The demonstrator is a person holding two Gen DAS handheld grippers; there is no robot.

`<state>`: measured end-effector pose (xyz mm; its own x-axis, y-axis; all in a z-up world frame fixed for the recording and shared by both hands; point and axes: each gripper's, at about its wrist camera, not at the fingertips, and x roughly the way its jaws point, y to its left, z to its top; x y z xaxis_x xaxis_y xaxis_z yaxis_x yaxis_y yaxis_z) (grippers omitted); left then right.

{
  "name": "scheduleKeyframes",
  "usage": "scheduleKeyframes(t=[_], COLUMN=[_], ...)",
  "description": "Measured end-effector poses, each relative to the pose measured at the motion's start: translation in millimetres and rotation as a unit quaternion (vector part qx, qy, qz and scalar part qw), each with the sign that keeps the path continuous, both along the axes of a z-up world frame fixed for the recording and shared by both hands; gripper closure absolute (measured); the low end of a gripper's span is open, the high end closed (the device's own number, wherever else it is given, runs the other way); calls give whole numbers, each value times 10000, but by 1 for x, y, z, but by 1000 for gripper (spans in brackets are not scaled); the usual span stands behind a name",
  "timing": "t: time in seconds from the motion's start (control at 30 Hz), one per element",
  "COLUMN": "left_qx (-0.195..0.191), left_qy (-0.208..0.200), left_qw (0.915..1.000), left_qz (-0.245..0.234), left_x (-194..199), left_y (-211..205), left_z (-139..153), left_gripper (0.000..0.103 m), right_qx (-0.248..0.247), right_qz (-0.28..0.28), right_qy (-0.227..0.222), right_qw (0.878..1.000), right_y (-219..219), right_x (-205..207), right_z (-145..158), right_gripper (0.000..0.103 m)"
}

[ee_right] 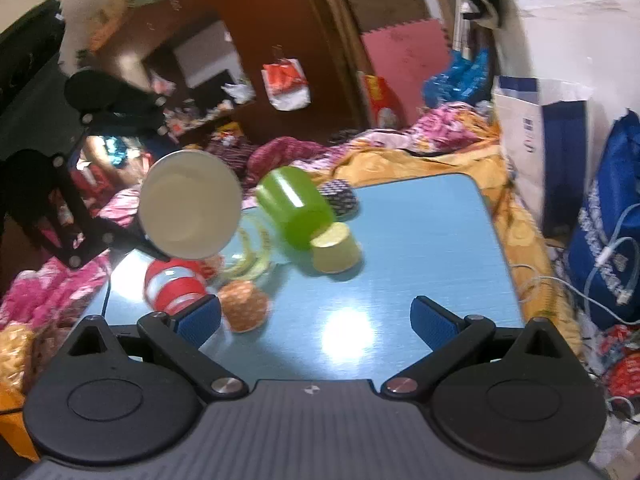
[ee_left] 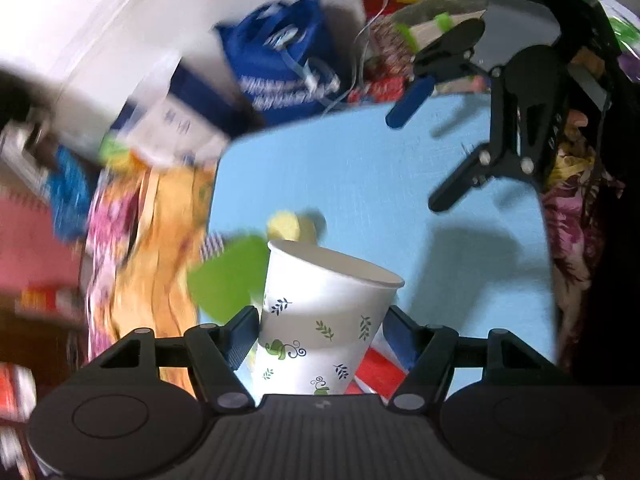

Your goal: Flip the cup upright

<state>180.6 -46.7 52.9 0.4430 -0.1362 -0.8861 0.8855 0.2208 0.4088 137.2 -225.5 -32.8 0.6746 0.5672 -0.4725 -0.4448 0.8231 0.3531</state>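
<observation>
Left hand-held gripper (ee_left: pixel 320 334): both blue pads pinch the white paper cup (ee_left: pixel 320 320) by its sidewalls, low centre of the left wrist frame. The cup has a green and navy leaf print, its rim points to the top of that frame, and it tilts slightly. In the right wrist frame the same cup (ee_right: pixel 190 205) sits left of centre, held above the desk, open mouth facing the camera, with the left hand-held gripper (ee_right: pixel 132 236) and its black linkage behind it at the left edge.

Right hand-held gripper (ee_right: pixel 316 318): fingers spread wide, nothing between them, over the light blue desk (ee_right: pixel 420 248). In the left wrist frame it (ee_left: pixel 416 152) hangs at upper right, spread the same way, casting a shadow on the desk (ee_left: pixel 360 168).

On the desk in the right wrist frame:
- orange dotted cup (ee_right: pixel 244 306), just right of the left fingertip
- red and white striped cup (ee_right: pixel 174 284), on its side at lower left
- green cup (ee_right: pixel 294 206), tipped over at centre
- pale yellow cup (ee_right: pixel 336 252), touching the green one on its lower right
- dark patterned cup (ee_right: pixel 340 196), behind the green one

Background is motion-blurred: blue bags at the right of the frame, floral bedding to the left and behind.
</observation>
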Motion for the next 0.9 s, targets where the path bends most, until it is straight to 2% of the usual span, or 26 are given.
scheduleKeyframes(t=[0.13,0.2,0.3,0.4,0.47,0.53,0.63,0.73,0.8,0.87,0.9], left_qx=[214,131,-36,-331,-728,-1224,-1878,-2327,-2482,-2583,-2627], left_qy=[-31,18,259,561,674,825,956,1032,1083,1067,1073], left_qw=[9959,9913,9796,9633,9459,9212,8910,8599,8483,8333,8301], left_qz=[883,1309,1993,2605,3089,3601,4021,4424,4550,4770,4800], left_x=[-30,-43,-57,-62,-57,-52,-48,-39,-38,-35,-34], left_y=[9,14,10,2,-1,4,14,22,21,22,23], left_z=[-9,-13,-26,-43,-52,-58,-64,-71,-76,-81,-82], left_gripper=[31,31,31,31,31,31,32,32,32,31,30], right_qx=[140,166,108,-43,-112,-185,-294,-276,-286,-326,-309], right_qz=[318,436,515,451,393,353,270,202,210,240,237], right_qy=[-107,-128,-215,-227,-193,-229,-192,-81,-1,78,131], right_qw=[9993,9988,9984,9987,9990,9989,9990,9994,9994,9992,9992], right_y=[1,1,0,-1,-3,-4,-5,-7,-4,0,2], right_x=[-9,-15,-26,-34,-39,-46,-50,-54,-55,-56,-56], right_z=[-6,-8,-12,-15,-17,-18,-20,-22,-23,-25,-26], right_gripper=[1,1,1,1,1,1,1,1,1,1,1])
